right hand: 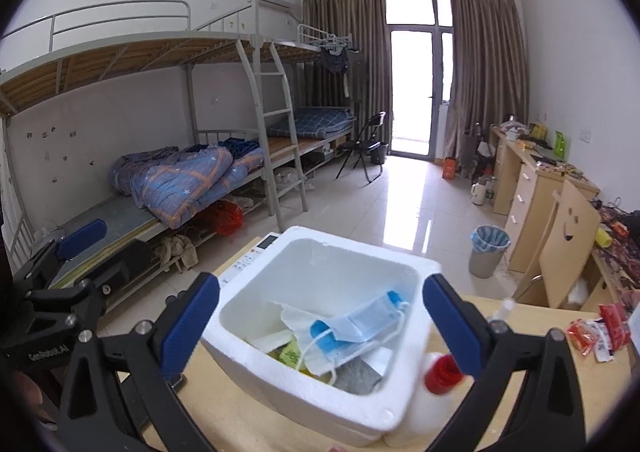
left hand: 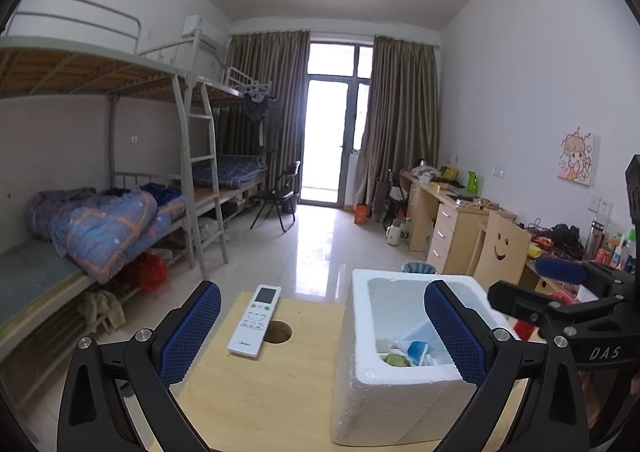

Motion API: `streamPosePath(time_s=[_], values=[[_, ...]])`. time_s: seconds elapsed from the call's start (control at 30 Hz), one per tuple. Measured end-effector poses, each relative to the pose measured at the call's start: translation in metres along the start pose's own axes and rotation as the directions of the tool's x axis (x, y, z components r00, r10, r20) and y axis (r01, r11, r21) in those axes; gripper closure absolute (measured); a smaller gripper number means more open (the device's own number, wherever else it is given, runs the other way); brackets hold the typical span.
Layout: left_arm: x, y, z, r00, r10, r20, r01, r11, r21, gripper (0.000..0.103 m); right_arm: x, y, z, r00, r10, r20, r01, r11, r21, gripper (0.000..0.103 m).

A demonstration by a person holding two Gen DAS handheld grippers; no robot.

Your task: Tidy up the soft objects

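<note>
Left tongs (left hand: 322,336) wide open, empty, over surface (left hand: 256,404) w/ remote (left hand: 255,320) betw. pads. Foam box (right hand: 320,332) to the right holds blue mask (right hand: 360,326). Right tongs (right hand: 322,326) wide open, empty, straddling box above mask, not touching.
</note>
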State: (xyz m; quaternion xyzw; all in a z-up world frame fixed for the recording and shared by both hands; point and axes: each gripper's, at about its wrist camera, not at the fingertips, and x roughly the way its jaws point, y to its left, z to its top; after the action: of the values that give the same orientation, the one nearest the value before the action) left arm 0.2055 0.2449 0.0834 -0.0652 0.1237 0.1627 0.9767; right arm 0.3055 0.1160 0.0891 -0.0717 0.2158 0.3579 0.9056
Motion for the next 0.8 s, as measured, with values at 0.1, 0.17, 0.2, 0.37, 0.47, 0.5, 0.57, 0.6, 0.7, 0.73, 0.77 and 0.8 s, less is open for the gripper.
streamPosePath(time_s=[0.1,0.17,0.2,0.37,0.47,0.5,0.57,0.6,0.7,0.73,0.77,0.8], values=[[-0.008,-0.008,0.003,1.0,-0.007,0.0,0.007,1.0,0.01,0.001,-0.015,-0.006,0.0,1.0,-0.017,0.018,0.017,1.0,0.001,0.0],[-0.015,-0.012,0.004,1.0,-0.007,0.009,0.007,1.0,0.013,0.001,-0.025,-0.009,-0.001,0.999,-0.021,0.027,0.021,1.0,0.009,0.0],[-0.019,-0.014,0.005,1.0,-0.005,0.016,0.005,1.0,0.013,0.001,-0.03,-0.011,-0.002,0.999,-0.021,0.034,0.02,1.0,0.014,0.0],[-0.036,-0.025,0.005,1.0,-0.005,0.028,0.004,0.999,0.036,0.001,-0.052,-0.014,-0.013,0.998,-0.014,0.057,0.013,0.999,0.029,0.0],[-0.047,-0.032,0.009,0.999,-0.003,0.034,0.001,0.998,0.055,0.001,-0.058,-0.012,-0.017,0.999,-0.012,0.051,0.01,1.0,0.029,0.0],[-0.05,-0.034,0.01,0.999,0.003,0.038,-0.005,0.998,0.063,0.001,-0.06,-0.012,-0.017,0.999,-0.013,0.052,0.011,1.0,0.029,0.0],[-0.06,-0.038,0.012,0.999,0.004,0.051,-0.007,0.998,0.07,0.001,-0.069,-0.013,-0.019,0.998,-0.009,0.068,0.007,0.999,0.033,0.0],[-0.064,-0.039,0.011,0.998,0.002,0.055,-0.006,0.998,0.07,0.001,-0.073,-0.013,-0.02,0.997,-0.008,0.075,0.005,0.999,0.035,0.0],[-0.077,-0.043,0.005,0.998,-0.005,0.067,0.0,0.997,0.075,0.001,-0.088,-0.016,-0.026,0.995,-0.004,0.097,0.0,0.999,0.044,0.0],[-0.079,-0.045,0.004,0.997,-0.006,0.072,0.001,0.997,0.078,0.001,-0.093,-0.017,-0.029,0.994,-0.003,0.105,-0.002,0.999,0.043,0.0],[-0.083,-0.047,0.002,0.997,-0.008,0.081,0.001,0.996,0.086,0.001,-0.098,-0.017,-0.032,0.994,-0.004,0.113,-0.001,0.999,0.044,0.0],[-0.086,-0.05,-0.001,0.996,-0.011,0.089,0.003,0.996,0.091,0.001,-0.1,-0.017,-0.034,0.993,-0.005,0.118,0.0,0.999,0.044,0.0]])
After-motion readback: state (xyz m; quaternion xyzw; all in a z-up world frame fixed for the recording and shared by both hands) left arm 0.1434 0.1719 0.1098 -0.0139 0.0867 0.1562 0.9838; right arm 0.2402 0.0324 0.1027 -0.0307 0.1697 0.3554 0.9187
